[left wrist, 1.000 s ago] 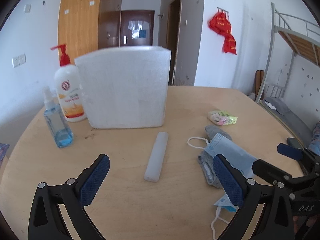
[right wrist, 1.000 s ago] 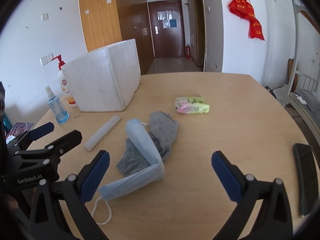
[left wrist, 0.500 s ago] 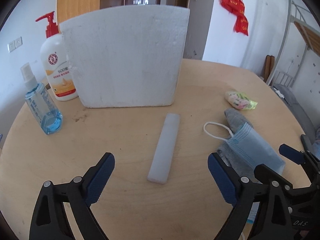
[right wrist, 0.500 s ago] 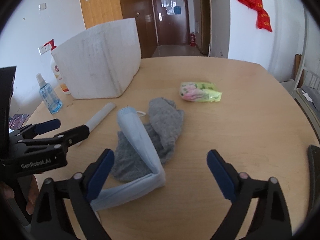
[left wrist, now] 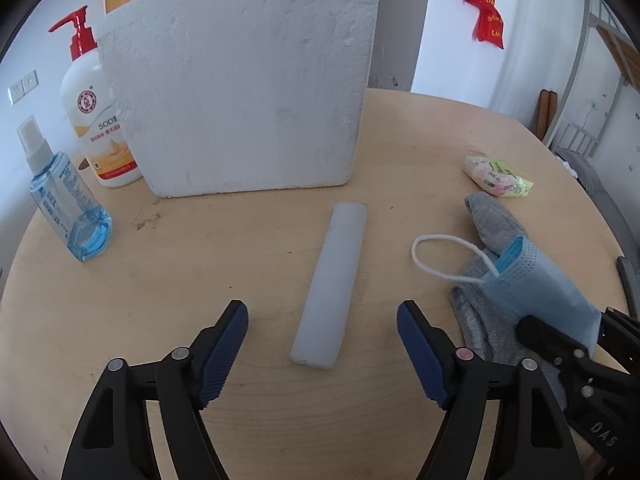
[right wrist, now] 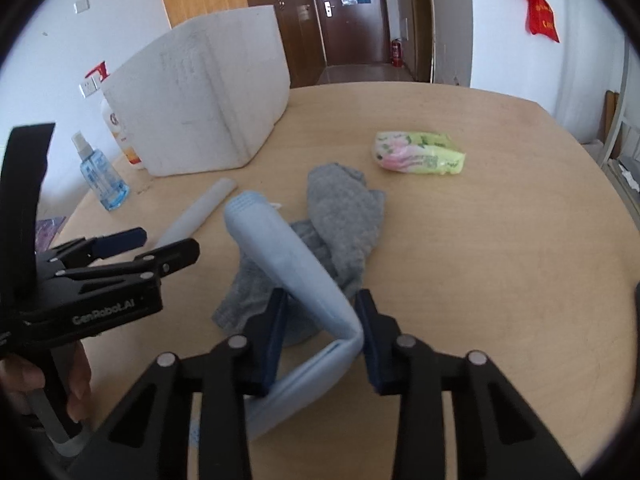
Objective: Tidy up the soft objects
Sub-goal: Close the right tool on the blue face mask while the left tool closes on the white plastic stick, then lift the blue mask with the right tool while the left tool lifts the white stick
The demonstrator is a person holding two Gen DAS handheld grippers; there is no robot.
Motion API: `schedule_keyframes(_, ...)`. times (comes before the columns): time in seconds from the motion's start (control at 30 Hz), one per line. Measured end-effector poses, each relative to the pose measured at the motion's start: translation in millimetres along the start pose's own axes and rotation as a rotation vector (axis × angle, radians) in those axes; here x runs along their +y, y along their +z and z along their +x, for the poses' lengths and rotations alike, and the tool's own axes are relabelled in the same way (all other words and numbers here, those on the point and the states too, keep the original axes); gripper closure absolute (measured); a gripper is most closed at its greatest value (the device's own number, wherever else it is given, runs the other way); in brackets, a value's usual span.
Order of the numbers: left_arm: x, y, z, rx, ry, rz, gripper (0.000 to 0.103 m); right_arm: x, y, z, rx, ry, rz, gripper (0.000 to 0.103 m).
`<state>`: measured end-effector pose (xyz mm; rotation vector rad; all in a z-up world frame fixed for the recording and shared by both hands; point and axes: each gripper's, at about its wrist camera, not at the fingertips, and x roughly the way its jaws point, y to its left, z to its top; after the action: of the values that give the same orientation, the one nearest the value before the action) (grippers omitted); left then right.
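A folded blue face mask (right wrist: pixel 288 264) lies over a grey sock (right wrist: pixel 344 216) on the round wooden table (right wrist: pixel 480 240). My right gripper (right wrist: pixel 322 332) has its jaws half closed around the mask's fold, the pads close on both sides. My left gripper (left wrist: pixel 322 344) is open, its fingers on either side of the near end of a white foam strip (left wrist: pixel 332 288). The mask (left wrist: pixel 544 292) and sock (left wrist: pixel 492 216) also show at the right in the left wrist view. A green and pink tissue pack (right wrist: pixel 420 154) lies beyond the sock.
A white foam box (left wrist: pixel 248 88) stands at the back of the table. A lotion pump bottle (left wrist: pixel 98 120) and a blue spray bottle (left wrist: pixel 64 200) stand left of it. A dark flat object (left wrist: pixel 628 280) lies at the table's right edge.
Both grippers have moved forward and down. The right gripper's jaws have narrowed around the mask's fold. The left gripper has narrowed a little and now straddles the foam strip.
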<state>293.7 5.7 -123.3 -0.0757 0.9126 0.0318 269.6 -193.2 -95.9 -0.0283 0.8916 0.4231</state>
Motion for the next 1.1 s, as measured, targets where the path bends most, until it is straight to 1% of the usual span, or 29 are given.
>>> schedule_keyframes(0.07,0.2,-1.1,1.6,0.011,-0.002,-0.001,0.035,-1.2,-1.5,-3.5,-0.005,0.009,0.007,0.067)
schedule_keyframes(0.1,-0.9,-1.9,0.7,0.009,0.002,0.005,0.039,-1.3,-1.8,-4.6,-0.005,0.012,0.009,0.067)
schedule_keyframes(0.13,-1.4,-2.3,0.2,0.008,0.001,0.008,0.04,-2.0,-2.2,-6.6,-0.013,0.013,0.015,0.067)
schedule_keyframes(0.2,-2.4,-2.9,-1.1,0.006,-0.003,0.013,0.049,-1.4,-2.2,-8.7,-0.022,0.013,0.019,0.067)
schedule_keyframes(0.27,-2.9,-3.8,-2.1,0.002,-0.002,0.016,0.055,-2.8,-3.1,-11.9,-0.033,0.009,0.021,0.067)
schedule_keyframes(0.33,-4.1,-3.4,-1.5,0.0,-0.01,0.015,0.066,-3.7,-4.3,-13.6,-0.034,0.009,0.023,0.067)
schedule_keyframes(0.4,-4.0,-3.6,-2.2,-0.001,-0.018,0.013,0.08,-4.7,-5.0,-15.3,-0.041,0.007,0.023,0.068)
schedule_keyframes(0.53,0.6,-4.6,-5.6,-0.003,-0.025,0.005,0.085,-5.8,-5.7,-19.2,-0.051,-0.002,0.028,0.068)
schedule_keyframes(0.6,0.9,-5.0,-8.3,-0.011,-0.027,0.007,0.09,-5.8,-5.8,-21.5,-0.055,-0.006,0.03,0.068)
schedule_keyframes(0.8,-4.4,-6.2,-12.0,-0.02,-0.051,0.014,0.096,-4.9,-5.3,-25.2,-0.066,-0.008,0.035,0.068)
schedule_keyframes(0.87,-1.9,-6.8,-15.7,-0.026,-0.065,0.006,0.096,-5.5,-5.6,-26.7,-0.07,-0.009,0.04,0.068)
schedule_keyframes(1.1,4.3,-5.4,-49.5,-0.105,-0.092,0.013,0.097,-2.9,-4.4,-33.0,-0.087,-0.008,0.041,0.068)
